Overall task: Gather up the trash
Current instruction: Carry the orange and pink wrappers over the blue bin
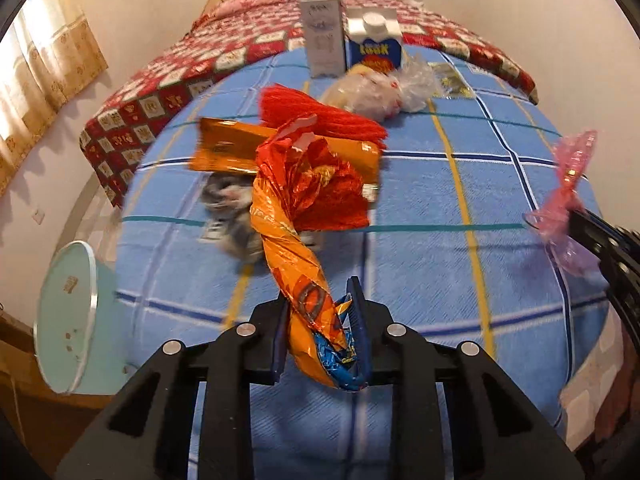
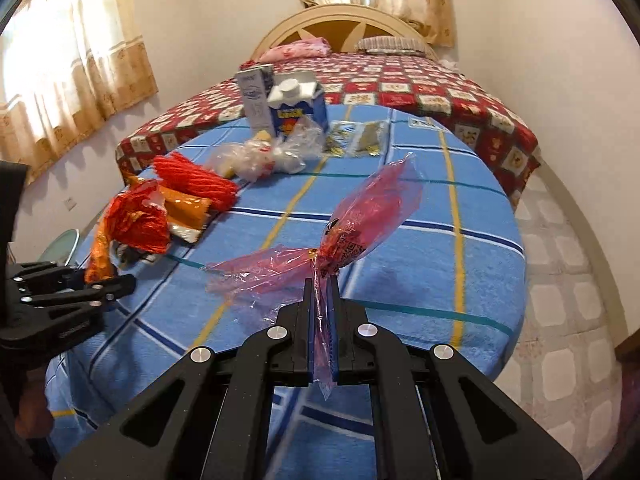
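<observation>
My left gripper point(image 1: 320, 296) is shut on a twisted orange and red foil snack bag point(image 1: 304, 216) and holds it above the blue checked blanket point(image 1: 420, 264); it also shows in the right wrist view point(image 2: 132, 224). My right gripper point(image 2: 320, 284) is shut on a pink clear plastic wrapper point(image 2: 360, 220), lifted off the blanket; the wrapper shows in the left wrist view point(image 1: 568, 200). On the blanket lie an orange packet point(image 1: 228, 148), a red ribbed wrapper point(image 1: 320, 114), a crumpled grey wrapper point(image 1: 236, 208), clear plastic bags point(image 1: 380, 88), two cartons point(image 1: 348, 40) and gold sachets point(image 1: 452, 80).
A pale green bin point(image 1: 72, 320) stands on the floor to the left of the bed. A red patterned bedspread point(image 2: 420, 88) and pillows lie beyond the blanket, before the headboard point(image 2: 340, 24). Tiled floor point(image 2: 560, 300) runs along the bed's right side.
</observation>
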